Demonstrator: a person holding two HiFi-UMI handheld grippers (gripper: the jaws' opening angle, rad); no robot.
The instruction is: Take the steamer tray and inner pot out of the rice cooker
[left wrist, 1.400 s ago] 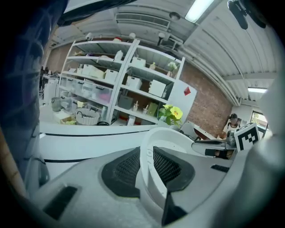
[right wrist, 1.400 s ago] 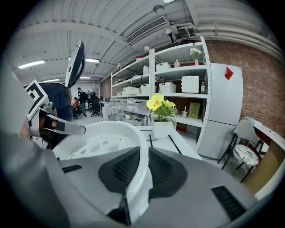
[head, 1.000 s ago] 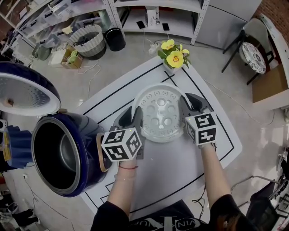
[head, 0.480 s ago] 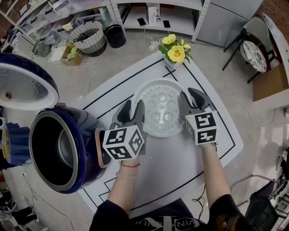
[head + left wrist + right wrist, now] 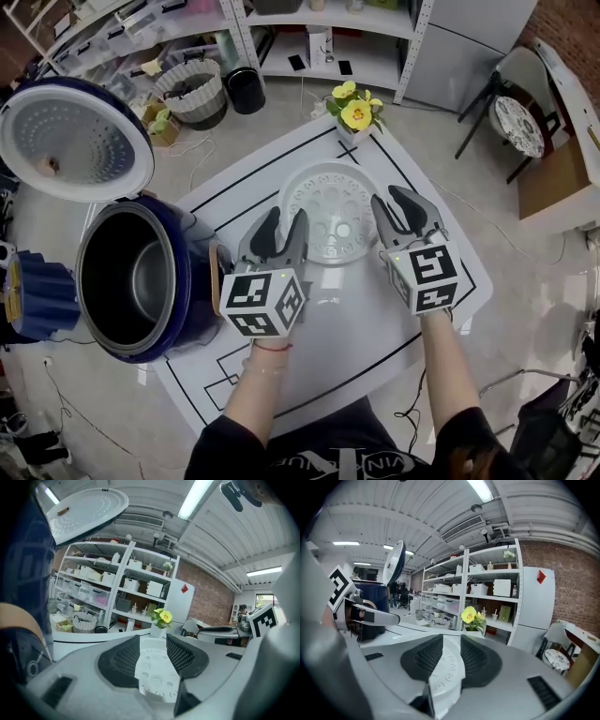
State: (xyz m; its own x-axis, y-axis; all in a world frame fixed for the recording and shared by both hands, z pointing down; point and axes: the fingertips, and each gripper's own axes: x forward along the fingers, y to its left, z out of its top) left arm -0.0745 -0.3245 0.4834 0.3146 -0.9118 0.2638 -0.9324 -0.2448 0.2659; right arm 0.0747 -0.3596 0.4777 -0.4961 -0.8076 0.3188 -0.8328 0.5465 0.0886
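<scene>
Steamer tray (image 5: 333, 211) is out, flat on the worktop (image 5: 375, 319) toward its far edge. My L gripper (image 5: 283, 225) is at its left rim, R gripper (image 5: 389, 197) at its right. Both sets of fingers have just been opening & stand apart; the rim shows between them, unpinched. Inner pot (image 5: 131, 286) isn't out yet: it's in the rice cooker (image 5: 187, 272) at the worktop's left edge, nearer my L. Both grippers point fwd, slightly down.

Steamer tray (image 5: 330, 211) on table (image 5: 375, 323) (near yellow flowers (image 5: 354, 111)); rice cooker (image 5: 194, 281) open, pot (image 5: 129, 281) inside.
</scene>
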